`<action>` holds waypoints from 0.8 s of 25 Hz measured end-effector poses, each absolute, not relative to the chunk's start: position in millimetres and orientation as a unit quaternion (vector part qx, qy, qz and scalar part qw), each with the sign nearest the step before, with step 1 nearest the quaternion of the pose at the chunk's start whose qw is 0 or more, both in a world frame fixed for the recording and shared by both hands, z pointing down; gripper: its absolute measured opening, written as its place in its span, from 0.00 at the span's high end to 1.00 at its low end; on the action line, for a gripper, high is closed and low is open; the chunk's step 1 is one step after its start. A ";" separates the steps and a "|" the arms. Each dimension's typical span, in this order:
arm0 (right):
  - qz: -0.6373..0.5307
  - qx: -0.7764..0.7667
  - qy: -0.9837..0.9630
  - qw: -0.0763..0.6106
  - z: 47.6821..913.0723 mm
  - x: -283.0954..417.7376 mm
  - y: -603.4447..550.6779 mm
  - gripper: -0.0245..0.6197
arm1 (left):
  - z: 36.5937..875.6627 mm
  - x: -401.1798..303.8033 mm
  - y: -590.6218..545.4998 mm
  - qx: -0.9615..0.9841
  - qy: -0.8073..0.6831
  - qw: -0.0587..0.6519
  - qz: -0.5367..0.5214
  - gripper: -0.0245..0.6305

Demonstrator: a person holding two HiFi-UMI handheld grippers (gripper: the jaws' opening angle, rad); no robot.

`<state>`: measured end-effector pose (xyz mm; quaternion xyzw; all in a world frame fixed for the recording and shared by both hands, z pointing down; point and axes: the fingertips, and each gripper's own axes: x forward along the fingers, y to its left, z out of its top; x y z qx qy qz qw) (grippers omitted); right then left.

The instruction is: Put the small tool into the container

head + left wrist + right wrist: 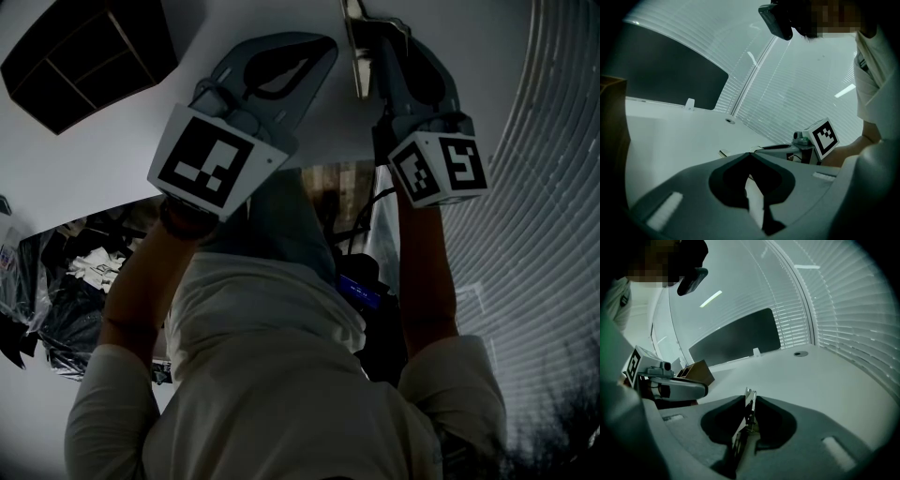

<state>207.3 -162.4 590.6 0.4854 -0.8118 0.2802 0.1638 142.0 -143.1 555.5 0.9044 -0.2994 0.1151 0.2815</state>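
A bare white worktop [94,159] spreads ahead of you, its near edge curving close to your body. Slatted blinds [553,141] wall the right side, and a dark panel [736,338] stands at the back. The divided container [89,61] sits far left, with open surface between. Your right tongs [751,398] pinch the small tool [749,394]. Your left tongs [750,154] are closed and empty.
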 end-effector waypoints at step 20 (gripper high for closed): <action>0.253 0.482 -0.823 0.163 566.9 194.9 -166.4 0.94 | 540.6 138.7 -151.6 0.909 -0.300 0.272 0.101 0.96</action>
